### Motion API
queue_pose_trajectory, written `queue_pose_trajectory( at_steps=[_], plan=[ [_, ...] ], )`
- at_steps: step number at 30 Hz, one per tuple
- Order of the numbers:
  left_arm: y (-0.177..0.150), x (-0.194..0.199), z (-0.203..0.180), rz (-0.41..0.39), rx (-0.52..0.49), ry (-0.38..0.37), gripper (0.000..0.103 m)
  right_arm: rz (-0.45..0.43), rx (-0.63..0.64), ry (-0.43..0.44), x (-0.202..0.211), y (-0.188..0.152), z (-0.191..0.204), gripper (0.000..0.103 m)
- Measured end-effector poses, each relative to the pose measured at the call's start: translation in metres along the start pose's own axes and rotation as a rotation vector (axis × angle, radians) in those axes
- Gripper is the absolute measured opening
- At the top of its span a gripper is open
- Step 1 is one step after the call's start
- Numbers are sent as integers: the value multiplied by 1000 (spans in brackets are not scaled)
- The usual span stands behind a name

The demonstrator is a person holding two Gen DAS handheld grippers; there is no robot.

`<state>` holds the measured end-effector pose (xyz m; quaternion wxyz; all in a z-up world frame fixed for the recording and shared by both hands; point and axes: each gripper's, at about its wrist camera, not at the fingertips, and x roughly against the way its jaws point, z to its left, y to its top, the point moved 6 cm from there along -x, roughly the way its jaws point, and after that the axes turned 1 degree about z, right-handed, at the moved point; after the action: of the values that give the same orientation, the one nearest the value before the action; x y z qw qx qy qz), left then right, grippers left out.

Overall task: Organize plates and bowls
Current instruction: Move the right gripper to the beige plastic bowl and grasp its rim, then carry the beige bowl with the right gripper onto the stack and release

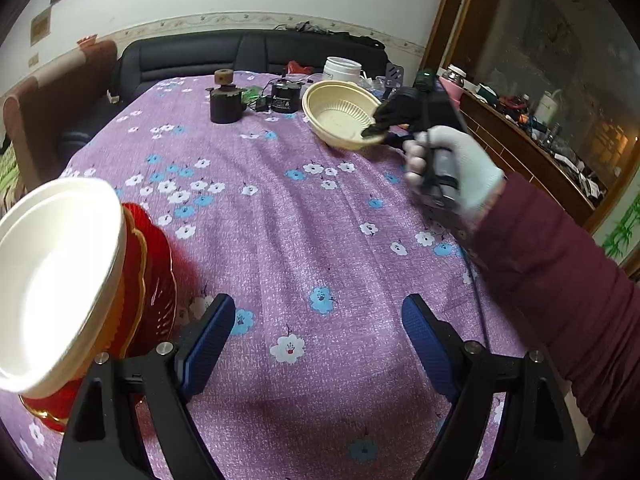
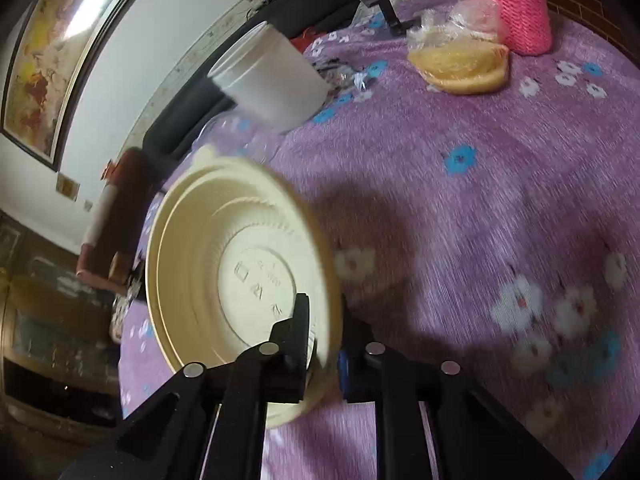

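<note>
Cream plastic bowl [image 2: 240, 276] sits pinched at its rim between the right gripper [image 2: 324, 344] fingers, clamped tight — lower left of the right wrist frame, tilted above the purple tablecloth [image 2: 460, 208]. Left gripper [image 1: 318, 322] spreads wide, holding nothing. At its lower left, a white bowl [image 1: 56, 280] rests in a red plate [image 1: 156, 280]. Behind: white tub [image 2: 272, 80].

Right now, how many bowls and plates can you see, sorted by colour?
Cream bowl, held by the right gripper: 1
White bowl: 1
Red plate, under the white bowl: 1
Total: 3
</note>
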<state>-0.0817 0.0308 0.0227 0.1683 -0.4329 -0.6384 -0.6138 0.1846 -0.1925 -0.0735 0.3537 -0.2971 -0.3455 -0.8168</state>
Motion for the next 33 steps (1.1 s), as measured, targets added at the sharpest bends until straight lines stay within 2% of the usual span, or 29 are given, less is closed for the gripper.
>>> queue_pose_trajectory(
  at_steps=[4, 10, 17, 20, 22, 24, 26, 30, 32, 33],
  plan=[
    [-4, 8, -4, -8, 3, -1, 85, 64, 47, 34, 21, -28, -4, 10],
    [-10, 22, -15, -15, -14, 5, 85, 262, 73, 104, 59, -96, -19, 10],
    [-9, 14, -24, 21, 27, -9, 85, 401, 185, 71, 91, -169, -30, 12],
    [-5, 2, -28, 49, 45, -10, 85, 376, 271, 32, 95, -182, -26, 13],
    [-2, -7, -30, 67, 56, -12, 85, 329, 303, 21, 100, -183, -23, 20],
    [1, -16, -30, 82, 64, -10, 85, 267, 322, 18, 108, -182, -21, 42],
    [4, -27, -29, 102, 79, 1, 85, 199, 348, 20, 118, -181, -19, 49],
    [9, -45, -29, 136, 97, 13, 85, 147, 403, 1, 130, -184, -19, 49],
    [8, -55, -32, 145, 94, 23, 81, 145, 433, -18, 130, -189, -19, 49],
    [8, -59, -33, 151, 92, 23, 74, 146, 443, -25, 128, -191, -20, 47]
  ],
)
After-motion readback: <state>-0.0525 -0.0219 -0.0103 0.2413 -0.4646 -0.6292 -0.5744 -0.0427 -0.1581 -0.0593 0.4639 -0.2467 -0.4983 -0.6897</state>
